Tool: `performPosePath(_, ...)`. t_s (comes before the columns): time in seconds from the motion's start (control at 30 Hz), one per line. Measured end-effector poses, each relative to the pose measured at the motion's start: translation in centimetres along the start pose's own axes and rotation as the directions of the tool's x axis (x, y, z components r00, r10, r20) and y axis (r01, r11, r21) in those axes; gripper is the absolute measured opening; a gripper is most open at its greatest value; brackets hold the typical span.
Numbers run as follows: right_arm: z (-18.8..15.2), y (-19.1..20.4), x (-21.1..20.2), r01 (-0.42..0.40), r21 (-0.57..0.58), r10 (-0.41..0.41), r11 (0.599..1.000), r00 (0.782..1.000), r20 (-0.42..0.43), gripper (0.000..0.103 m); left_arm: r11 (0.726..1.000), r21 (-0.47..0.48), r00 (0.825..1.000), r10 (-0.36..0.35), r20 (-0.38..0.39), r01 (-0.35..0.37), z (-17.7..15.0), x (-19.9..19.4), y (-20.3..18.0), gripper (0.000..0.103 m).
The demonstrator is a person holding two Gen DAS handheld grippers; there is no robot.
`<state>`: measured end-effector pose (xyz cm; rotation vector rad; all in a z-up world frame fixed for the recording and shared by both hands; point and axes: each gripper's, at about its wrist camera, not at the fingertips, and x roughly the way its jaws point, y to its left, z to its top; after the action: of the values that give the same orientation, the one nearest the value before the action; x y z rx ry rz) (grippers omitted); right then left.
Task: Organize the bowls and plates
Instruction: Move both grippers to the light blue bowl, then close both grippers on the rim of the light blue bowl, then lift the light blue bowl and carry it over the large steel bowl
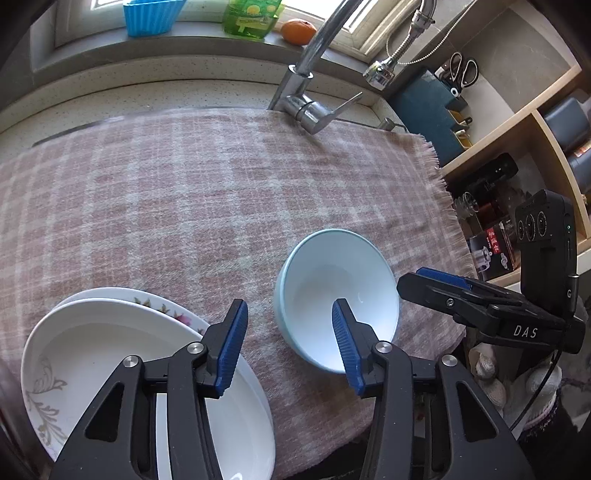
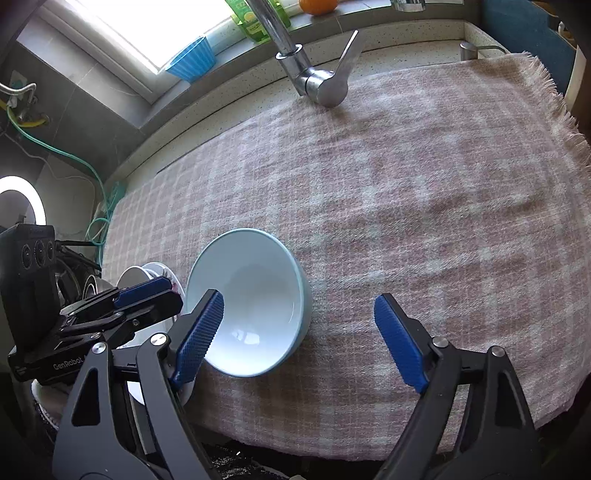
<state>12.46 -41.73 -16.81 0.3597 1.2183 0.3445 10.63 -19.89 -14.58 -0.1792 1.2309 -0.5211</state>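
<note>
hovering: left gripper (image 1: 290,339) over the near edge of the pink-and-cream checked woven cloth (image 1: 177,192), fingers spread, nothing between the blue ribbed pads (image 1: 232,347).
landmark: pale blue glazed ceramic bowl (image 1: 338,295), upright and empty on the cloth.
left gripper vs bowl: its right pad overlaps the bowl's near rim in the left wrist view; contact cannot be told.
right gripper: (image 2: 299,336) fingers spread wide, holding nothing; left pad sits over the bowl's near-left rim in the right wrist view, right pad well clear of the bowl on its right.
plates: white round ceramic plate with grey scroll pattern (image 1: 96,354) lies left of the bowl, stacked on a white plate with floral rim (image 1: 162,306); stack apart from the bowl, partly under the left gripper's left finger.
behind the bowl: chrome mixer tap (image 1: 306,96) at the far edge of the cloth.
far behind the bowl: blue fluted plastic tub (image 1: 151,16), green dish-soap bottle (image 1: 251,18) and orange fruit (image 1: 298,31) on the window sill.
</note>
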Motion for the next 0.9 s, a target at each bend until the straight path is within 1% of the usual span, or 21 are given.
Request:
performPosePath(0.07,-0.1,0.1,0.5,-0.008,-0.006,0.008,1.0,1.0,-0.012,0.084,1.0,0.001,1.0,0.004,-0.009,-0.004,0.0,0.4,-0.1,0.035)
performPosePath(0.13,-0.2,0.2,1.1,-0.015,-0.015,0.014,1.0,0.999,-0.036,0.068,1.0,-0.007,1.0,0.001,-0.018,-0.001,0.0,0.8,0.0,0.034)
performPosePath(0.17,-0.2,0.2,1.3,-0.016,-0.017,0.015,1.0,0.999,-0.043,0.066,1.0,-0.011,1.0,0.0,-0.024,0.0,0.0,0.9,0.1,0.033)
performPosePath(0.27,-0.3,0.1,2.0,-0.022,-0.011,0.022,1.0,0.998,-0.06,0.06,1.0,-0.017,0.999,0.001,-0.034,-0.001,0.0,1.2,0.1,0.026)
performPosePath(0.33,-0.3,0.0,2.4,-0.03,-0.007,0.03,1.0,0.997,-0.072,0.05,1.0,-0.014,0.999,0.001,-0.038,-0.002,0.0,1.3,0.1,0.025)
performPosePath(0.37,-0.3,0.0,2.5,-0.03,-0.003,0.03,1.0,0.997,-0.075,0.048,1.0,-0.012,0.999,0.003,-0.039,-0.004,0.1,1.4,0.1,0.023)
performPosePath(0.47,-0.3,-0.2,2.9,-0.036,0.011,0.036,0.999,0.996,-0.085,0.037,1.0,-0.011,0.999,0.006,-0.044,-0.007,0.1,1.6,0.2,0.018)
performPosePath(0.5,-0.3,-0.2,3.0,-0.038,0.014,0.039,0.999,0.995,-0.089,0.03,1.0,-0.013,0.999,0.005,-0.047,-0.006,0.1,1.8,0.3,0.017)
performPosePath(0.53,-0.3,-0.2,3.1,-0.036,0.015,0.037,0.999,0.995,-0.091,0.026,1.0,-0.014,0.999,0.004,-0.05,-0.004,0.2,1.9,0.3,0.016)
performPosePath(0.6,-0.3,-0.2,3.1,-0.025,0.014,0.027,1.0,0.996,-0.087,0.023,1.0,-0.015,0.999,0.003,-0.055,-0.004,0.2,2.1,0.4,0.014)
performPosePath(0.73,-0.3,-0.2,3.0,-0.013,0.02,0.015,1.0,0.996,-0.084,0.018,1.0,-0.014,0.999,0.005,-0.051,-0.006,0.2,2.1,0.4,0.014)
performPosePath(0.9,-0.2,0.0,2.4,-0.01,0.016,0.011,1.0,0.997,-0.071,0.018,1.0,-0.019,0.999,-0.002,-0.041,0.001,0.2,1.7,0.2,0.014)
